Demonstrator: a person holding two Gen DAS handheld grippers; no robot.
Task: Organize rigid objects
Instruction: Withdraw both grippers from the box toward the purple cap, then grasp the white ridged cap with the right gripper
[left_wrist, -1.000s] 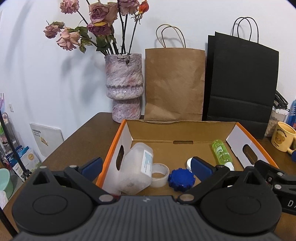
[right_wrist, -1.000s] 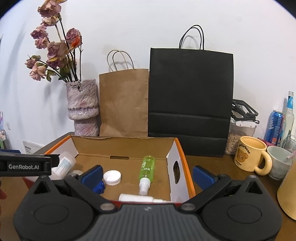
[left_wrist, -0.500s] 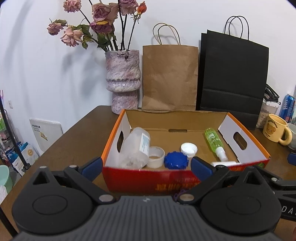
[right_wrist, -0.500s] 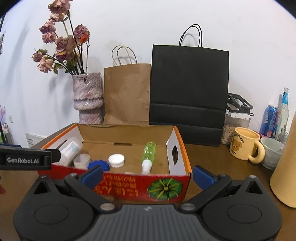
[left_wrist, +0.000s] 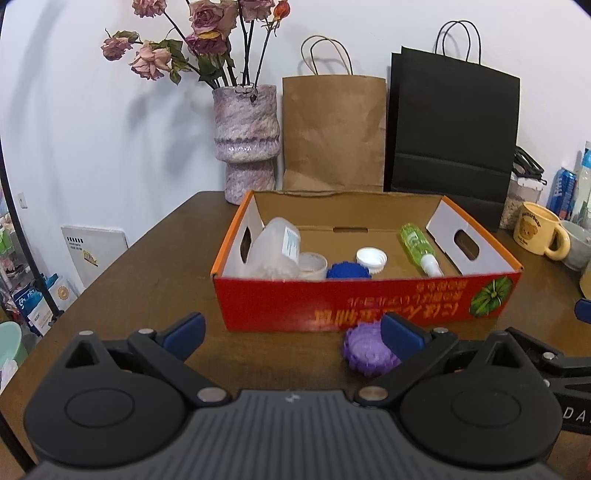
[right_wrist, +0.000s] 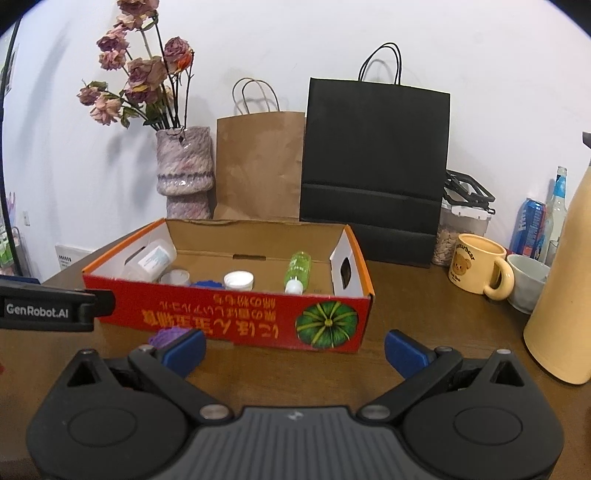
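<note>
L & R wrist cams: low over desk (left_wrist: 155, 266), facing wall; both share nearby red box (left_wrist: 365, 306) (right_wrist: 229, 317), R view offset rightward.

Box (left_wrist: 354, 302): red front printed with orange characters and a green striped pumpkin; orange rim, brown inside, white end flaps. Lid (left_wrist: 369, 352) on the table (left_wrist: 155, 280): purple; table dark brown. Cap (left_wrist: 349, 271) in the box: blue. Cap (left_wrist: 371, 258): white. Bottle (left_wrist: 415, 242): green, white tip. Vase (left_wrist: 246, 140): mottled pink and purple. Bags: one brown (left_wrist: 332, 129), one black (left_wrist: 452, 133). Mug (left_wrist: 537, 234): yellow, bear print. Fingertip pads (left_wrist: 184, 334) are seen blue.
</note>
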